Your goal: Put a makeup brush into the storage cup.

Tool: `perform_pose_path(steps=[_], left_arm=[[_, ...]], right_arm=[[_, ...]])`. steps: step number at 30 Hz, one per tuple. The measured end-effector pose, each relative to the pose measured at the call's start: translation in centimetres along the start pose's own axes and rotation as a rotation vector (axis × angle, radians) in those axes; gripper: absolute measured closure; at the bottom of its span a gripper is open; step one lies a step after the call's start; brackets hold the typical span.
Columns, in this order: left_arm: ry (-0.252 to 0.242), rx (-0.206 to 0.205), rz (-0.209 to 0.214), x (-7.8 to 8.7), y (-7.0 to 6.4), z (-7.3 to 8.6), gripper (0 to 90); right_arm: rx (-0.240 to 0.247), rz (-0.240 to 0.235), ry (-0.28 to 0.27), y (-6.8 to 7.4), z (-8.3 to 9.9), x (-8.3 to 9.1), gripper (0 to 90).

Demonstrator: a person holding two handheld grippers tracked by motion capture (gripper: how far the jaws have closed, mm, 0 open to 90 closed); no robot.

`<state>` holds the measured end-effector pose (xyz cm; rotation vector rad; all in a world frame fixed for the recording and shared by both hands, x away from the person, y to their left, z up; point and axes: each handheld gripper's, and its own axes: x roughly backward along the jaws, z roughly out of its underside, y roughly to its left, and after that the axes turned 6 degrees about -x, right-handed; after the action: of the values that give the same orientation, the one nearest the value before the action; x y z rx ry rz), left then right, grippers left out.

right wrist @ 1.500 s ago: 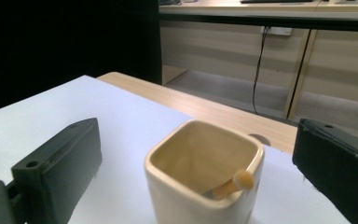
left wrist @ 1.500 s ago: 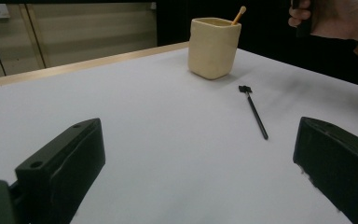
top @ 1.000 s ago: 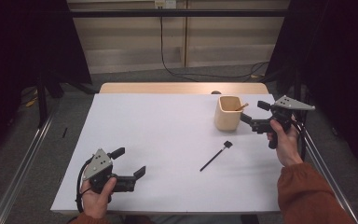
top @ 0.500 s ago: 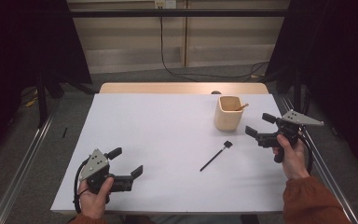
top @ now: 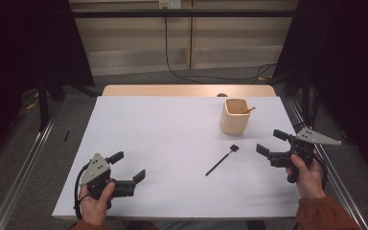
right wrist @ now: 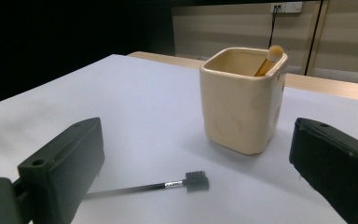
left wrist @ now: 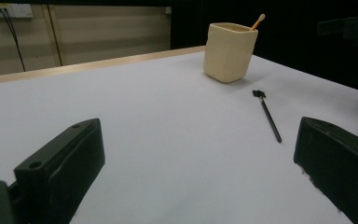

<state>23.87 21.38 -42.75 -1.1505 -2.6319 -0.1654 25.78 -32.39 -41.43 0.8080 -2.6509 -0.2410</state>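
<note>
A cream square cup [top: 234, 115] [left wrist: 228, 52] [right wrist: 242, 100] stands upright at the table's right back, with an orange-tipped stick [top: 247, 110] [right wrist: 270, 58] leaning inside it. A thin black brush [top: 222, 160] [left wrist: 268, 114] [right wrist: 168, 185] lies flat in front of the cup. My right gripper [top: 271, 142] is open at the right edge, just right of the brush, nothing between its jaws. My left gripper [top: 127, 166] is open near the front left corner, far from both objects.
The white table top [top: 163, 139] has a wooden strip along its far edge. Metal rails run on the floor at both sides. A wall with a socket and a hanging cable lies behind the table.
My right gripper has moved from beside the cup toward the person, down the right edge. The left gripper has drifted slightly back. Cup and brush have not moved.
</note>
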Motion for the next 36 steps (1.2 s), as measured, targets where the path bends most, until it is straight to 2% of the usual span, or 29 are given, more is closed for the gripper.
perform_pose_path(steps=[4,6,10,18,21,23,36], left_arm=[[-0.005,0.002,0.004,0.1,-0.1,0.0,1.7],[0.001,-0.012,0.002,0.1,-0.1,0.0,1.7],[0.0,-0.013,0.006,0.1,-0.3,0.0,1.7],[-0.005,-0.003,-0.002,0.6,-0.1,0.1,1.6],[-0.005,-0.001,-0.003,0.6,-0.1,0.0,1.6],[-0.004,-0.002,-0.005,0.5,-0.1,0.0,1.6],[-0.008,-0.006,0.005,0.8,-0.1,0.1,1.6]], right_arm=[[-0.01,-0.005,-0.002,0.5,0.6,0.9,2.3],[-0.011,-0.008,0.006,0.7,1.2,1.4,2.3],[-0.049,-0.003,0.01,0.8,2.4,2.4,1.6],[-0.052,0.001,0.025,1.6,3.9,4.3,1.6],[-0.054,-0.006,0.006,1.6,4.0,4.9,1.5],[-0.054,-0.003,-0.006,1.3,4.0,4.9,1.4],[-0.066,-0.018,0.005,1.4,3.9,4.2,1.5]])
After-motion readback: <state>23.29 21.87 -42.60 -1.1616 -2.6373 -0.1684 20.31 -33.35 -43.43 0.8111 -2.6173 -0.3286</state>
